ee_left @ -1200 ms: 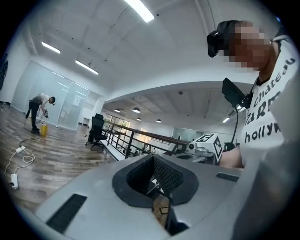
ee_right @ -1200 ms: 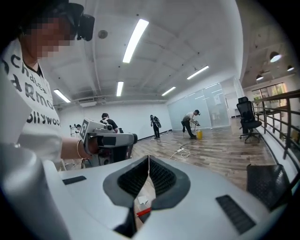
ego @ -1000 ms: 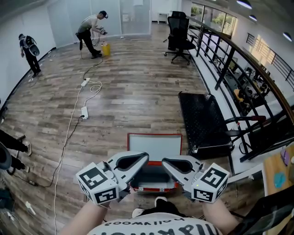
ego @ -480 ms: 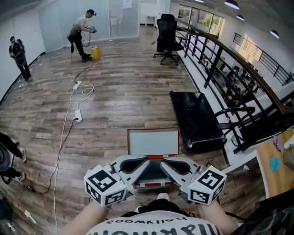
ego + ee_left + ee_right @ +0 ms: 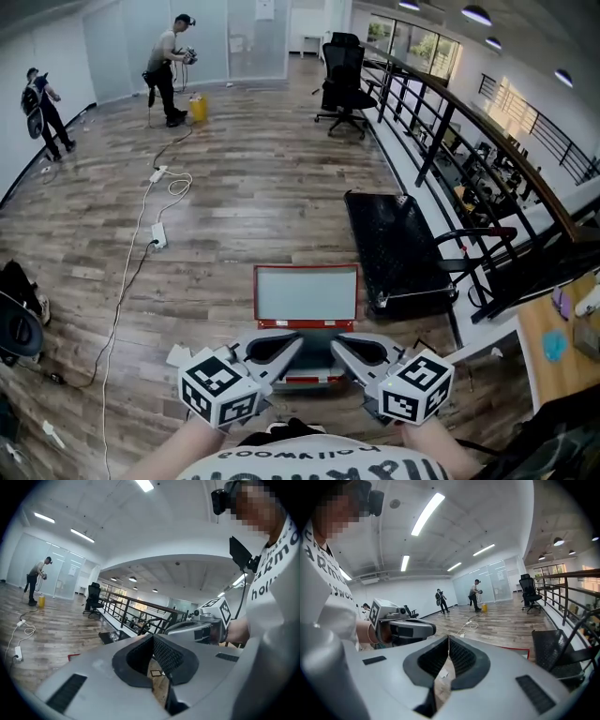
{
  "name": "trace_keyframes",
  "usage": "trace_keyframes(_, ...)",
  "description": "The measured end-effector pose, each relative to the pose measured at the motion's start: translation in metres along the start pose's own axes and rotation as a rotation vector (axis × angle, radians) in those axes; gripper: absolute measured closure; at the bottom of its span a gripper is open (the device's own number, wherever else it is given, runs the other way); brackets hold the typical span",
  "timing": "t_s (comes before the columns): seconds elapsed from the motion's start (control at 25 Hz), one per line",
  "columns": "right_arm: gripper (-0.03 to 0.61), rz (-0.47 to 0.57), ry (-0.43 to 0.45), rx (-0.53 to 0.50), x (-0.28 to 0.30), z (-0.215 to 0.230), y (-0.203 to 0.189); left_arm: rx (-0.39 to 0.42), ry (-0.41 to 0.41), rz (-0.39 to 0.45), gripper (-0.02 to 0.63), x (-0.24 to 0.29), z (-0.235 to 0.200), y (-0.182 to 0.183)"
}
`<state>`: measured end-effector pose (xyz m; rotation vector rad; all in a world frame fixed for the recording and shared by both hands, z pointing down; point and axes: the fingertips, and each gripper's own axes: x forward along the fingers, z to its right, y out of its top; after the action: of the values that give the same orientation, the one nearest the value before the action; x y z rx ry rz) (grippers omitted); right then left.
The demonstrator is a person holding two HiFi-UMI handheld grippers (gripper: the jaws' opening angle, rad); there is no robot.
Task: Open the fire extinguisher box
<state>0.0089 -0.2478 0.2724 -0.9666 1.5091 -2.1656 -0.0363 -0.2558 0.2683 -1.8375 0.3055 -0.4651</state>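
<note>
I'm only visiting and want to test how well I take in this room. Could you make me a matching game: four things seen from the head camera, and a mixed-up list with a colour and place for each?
Things:
1. fire extinguisher box
2. office chair
3. bucket
4. power strip

Colour and place:
A. black, far off toward the right
B. yellow, far off beside a standing person
C. red-edged, on the floor nearest the viewer
D. white, lying on the floor at the left

Pairs: 1-C, 2-A, 3-B, 4-D.
</note>
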Motion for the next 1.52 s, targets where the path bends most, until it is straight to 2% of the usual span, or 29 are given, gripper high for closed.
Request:
trace_keyframes(0.4, 0.569, 0.005, -0.014, 0.059, -0.022, 0.042, -0.006, -0.037, 0.061, -0.011, 0.609, 0.015, 0.003, -0.010)
trace_keyframes(0.68, 0.569, -0.046, 0.032, -0.009, -0.013, 0.035, -0.014, -0.054, 0.078, -0.029, 0.609, 0.019, -0.002, -0.017)
trace_keyframes(1.52, 0.569, -0.047, 0.022, 0.033, -0.013, 0.047, -0.012, -0.056, 0.082, -0.030, 0.609, 0.022, -0.007, -0.016)
